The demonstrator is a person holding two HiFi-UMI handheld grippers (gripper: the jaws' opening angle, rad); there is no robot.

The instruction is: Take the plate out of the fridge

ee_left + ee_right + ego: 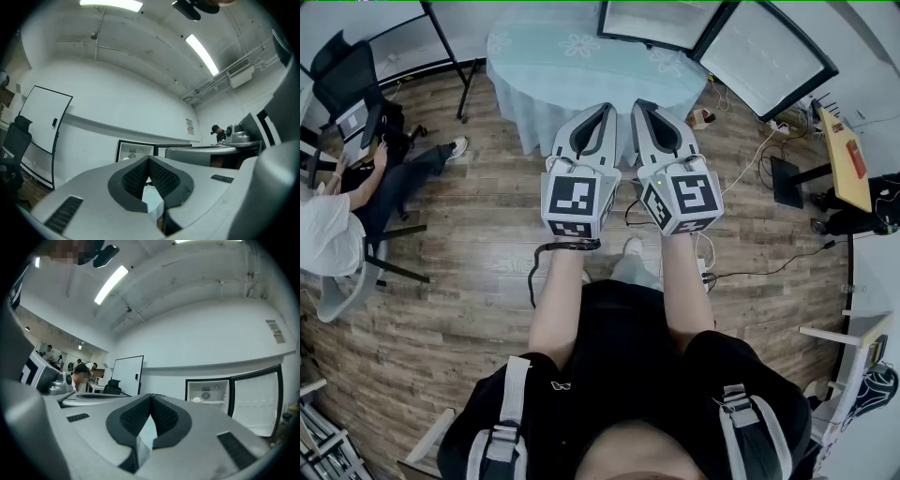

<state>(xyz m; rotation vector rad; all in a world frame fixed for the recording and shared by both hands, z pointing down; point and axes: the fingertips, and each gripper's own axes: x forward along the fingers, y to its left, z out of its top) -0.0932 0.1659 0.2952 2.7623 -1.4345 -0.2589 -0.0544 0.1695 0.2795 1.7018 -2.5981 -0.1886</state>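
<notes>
I hold both grippers side by side in front of me, pointing at the far wall. My left gripper (607, 108) (149, 159) is shut with nothing in it. My right gripper (639, 105) (151, 397) is also shut and empty. The small fridge (208, 392) (661, 23) stands open against the far wall, its door (255, 401) (769, 52) swung to the right. A small white thing, apparently the plate (197, 400), sits on the upper shelf. Both grippers are well short of the fridge.
A round table with a pale blue cloth (581, 56) stands between me and the fridge. A person sits on a chair at the left (337, 225). Cables (750, 272) cross the wooden floor at the right. A whiteboard (126, 373) stands left of the fridge.
</notes>
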